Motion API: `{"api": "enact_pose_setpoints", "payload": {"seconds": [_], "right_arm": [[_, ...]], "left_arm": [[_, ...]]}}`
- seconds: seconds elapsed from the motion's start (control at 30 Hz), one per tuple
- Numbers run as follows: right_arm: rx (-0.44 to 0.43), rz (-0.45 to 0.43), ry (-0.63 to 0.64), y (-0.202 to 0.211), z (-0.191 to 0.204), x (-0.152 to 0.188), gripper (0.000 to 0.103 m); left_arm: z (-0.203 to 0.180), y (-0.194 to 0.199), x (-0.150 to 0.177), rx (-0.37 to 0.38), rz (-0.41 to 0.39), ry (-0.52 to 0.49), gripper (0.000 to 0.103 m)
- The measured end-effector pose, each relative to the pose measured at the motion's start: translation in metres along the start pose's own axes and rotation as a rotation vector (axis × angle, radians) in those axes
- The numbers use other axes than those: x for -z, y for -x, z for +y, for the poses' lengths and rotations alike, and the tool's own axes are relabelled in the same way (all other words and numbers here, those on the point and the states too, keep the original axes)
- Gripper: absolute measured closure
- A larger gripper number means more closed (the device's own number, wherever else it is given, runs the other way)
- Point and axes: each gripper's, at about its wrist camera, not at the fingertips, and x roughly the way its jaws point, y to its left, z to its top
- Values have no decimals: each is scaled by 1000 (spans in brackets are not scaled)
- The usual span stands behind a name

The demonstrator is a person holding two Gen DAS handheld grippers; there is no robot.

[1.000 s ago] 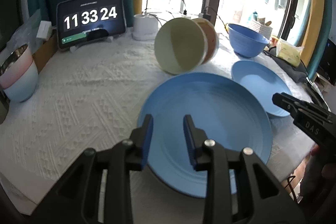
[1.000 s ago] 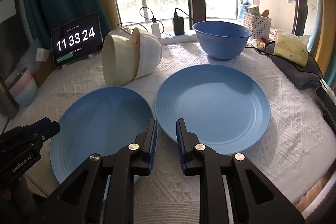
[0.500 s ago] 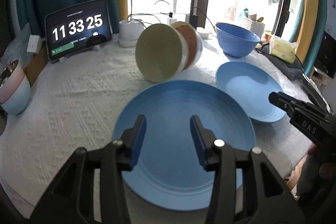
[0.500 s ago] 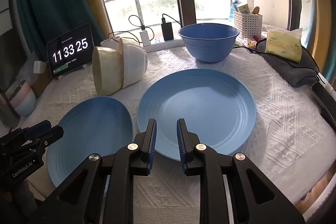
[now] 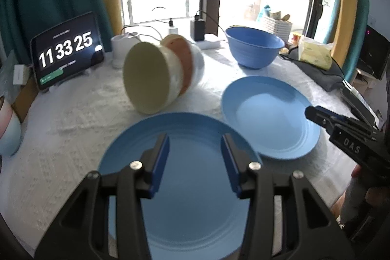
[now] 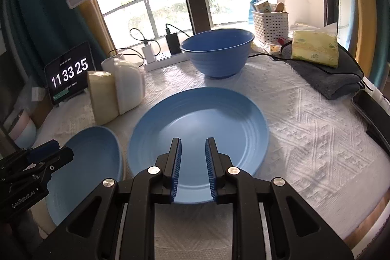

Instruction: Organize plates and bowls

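Observation:
Two light blue plates lie side by side on the white tablecloth. My left gripper (image 5: 195, 140) is open and empty above the left plate (image 5: 192, 201). My right gripper (image 6: 193, 146) is open and empty above the near part of the right plate (image 6: 202, 121), which also shows in the left wrist view (image 5: 268, 113). A nested set of bowls (image 5: 160, 74) lies on its side behind the plates, cream bowl foremost; it also shows in the right wrist view (image 6: 114, 91). A deep blue bowl (image 6: 218, 50) stands upright at the back.
A tablet clock (image 5: 67, 52) stands at the back left. Pink and pale blue bowls (image 5: 7, 123) sit at the left edge. A grey cloth with a yellow tissue pack (image 6: 315, 48), a white basket (image 6: 270, 24), and a power strip with chargers (image 6: 165, 52) line the back and right.
Both grippers have opened wider, the left more than the right. Both have risen and tilted, so the plates sit lower in each view.

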Motion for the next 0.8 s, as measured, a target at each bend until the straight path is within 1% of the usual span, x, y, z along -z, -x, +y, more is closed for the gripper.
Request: {"api": "enact_pose_setpoints", "payload": {"seconds": [0.4, 0.8], "right_arm": [[20, -5, -39, -10, -34, -10, 81], [56, 8, -78, -23, -67, -15, 81]], "left_arm": [[-23, -26, -27, 23, 7, -22, 57], [-42, -57, -45, 42, 31, -42, 57]]}}
